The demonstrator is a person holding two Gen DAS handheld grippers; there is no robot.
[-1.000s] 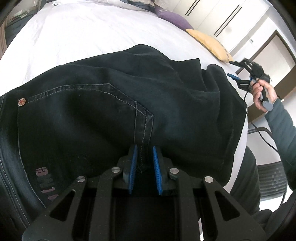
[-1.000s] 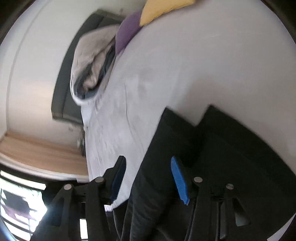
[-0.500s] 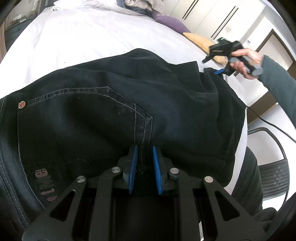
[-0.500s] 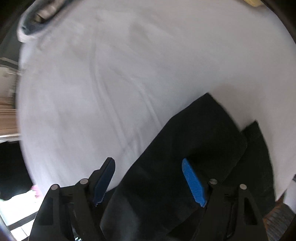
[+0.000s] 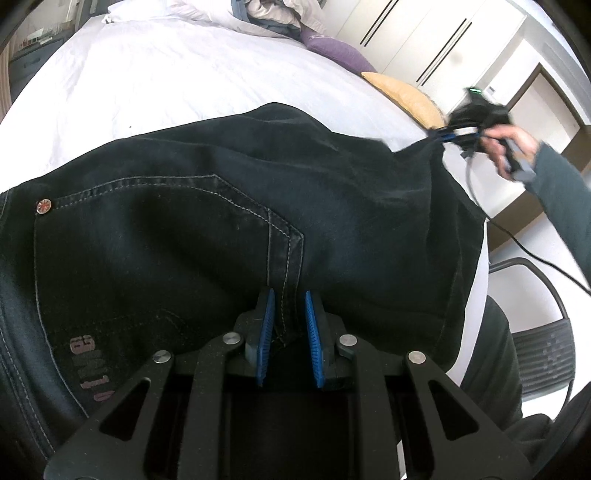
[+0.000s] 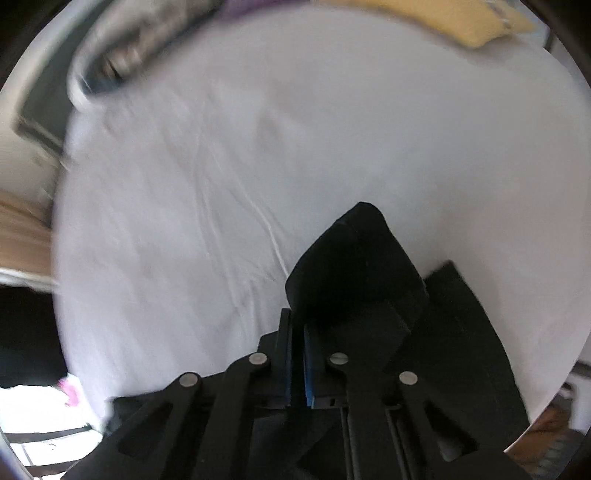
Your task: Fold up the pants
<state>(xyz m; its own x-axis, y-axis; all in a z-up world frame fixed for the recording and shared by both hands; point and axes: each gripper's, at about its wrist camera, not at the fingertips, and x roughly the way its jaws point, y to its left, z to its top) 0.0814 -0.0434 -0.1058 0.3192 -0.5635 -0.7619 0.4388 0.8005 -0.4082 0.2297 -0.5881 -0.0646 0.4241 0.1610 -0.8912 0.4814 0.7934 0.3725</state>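
Black jeans lie folded on a white bed, back pocket and rivet up. My left gripper is shut on the jeans' seat seam near the bed's front edge. My right gripper shows far right in the left wrist view, shut on a far corner of the jeans and lifting it. In the right wrist view the right gripper pinches a dark flap of the jeans above the sheet.
A purple pillow, a yellow pillow and a heap of bedding lie at the far end of the bed. A black mesh chair stands right of the bed. White wardrobe doors stand behind.
My right gripper came down from the air to the far corner of the jeans and closed on it, raising that corner. My left gripper kept its hold.
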